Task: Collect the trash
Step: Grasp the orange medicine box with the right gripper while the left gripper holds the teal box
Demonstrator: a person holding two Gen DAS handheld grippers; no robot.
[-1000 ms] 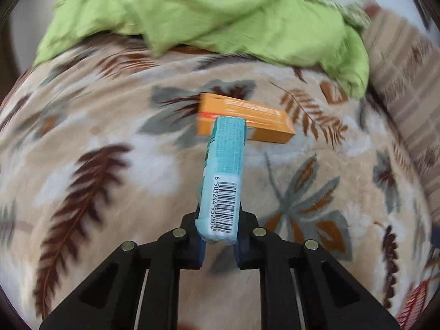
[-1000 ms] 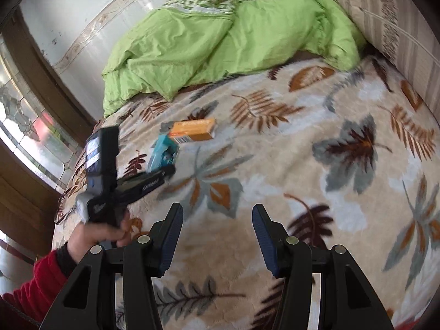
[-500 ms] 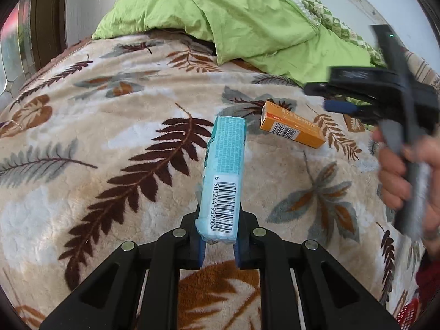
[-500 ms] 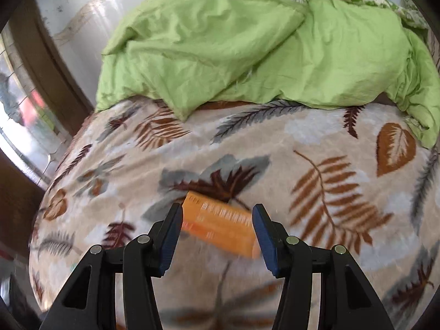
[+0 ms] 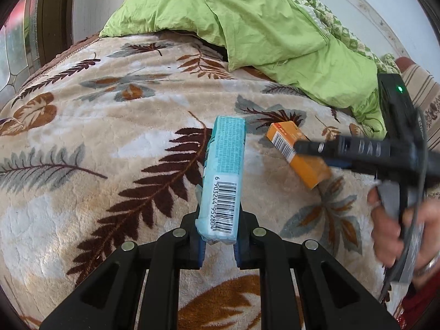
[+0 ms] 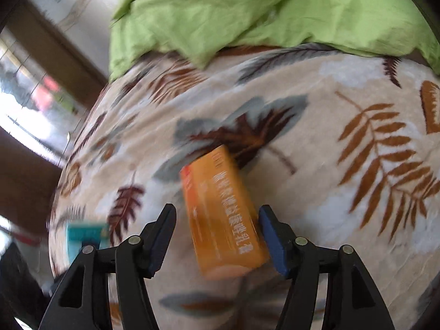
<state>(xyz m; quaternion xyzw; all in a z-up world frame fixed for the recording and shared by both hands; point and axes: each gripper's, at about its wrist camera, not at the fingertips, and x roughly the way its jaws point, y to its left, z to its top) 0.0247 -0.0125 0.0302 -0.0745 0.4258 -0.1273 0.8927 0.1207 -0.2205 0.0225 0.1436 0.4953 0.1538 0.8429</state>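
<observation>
My left gripper (image 5: 218,240) is shut on a long light-blue packet (image 5: 224,176) with a barcode and holds it above the leaf-patterned blanket (image 5: 82,148). An orange box (image 6: 222,214) lies on the blanket between the open jaws of my right gripper (image 6: 217,220), nearer the right finger. In the left wrist view the orange box (image 5: 286,140) is partly covered by the right gripper's fingers (image 5: 305,147). The blue packet (image 6: 85,232) shows blurred at the left edge of the right wrist view.
A rumpled green duvet (image 5: 247,19) lies at the far end of the bed. A striped cushion (image 5: 423,96) is at the right. A window with a wooden frame (image 6: 33,104) is on the left, past the bed's edge.
My right gripper has moved down onto the orange box, which now sits between its open jaws. My left gripper still holds the blue packet and has shifted its view a little.
</observation>
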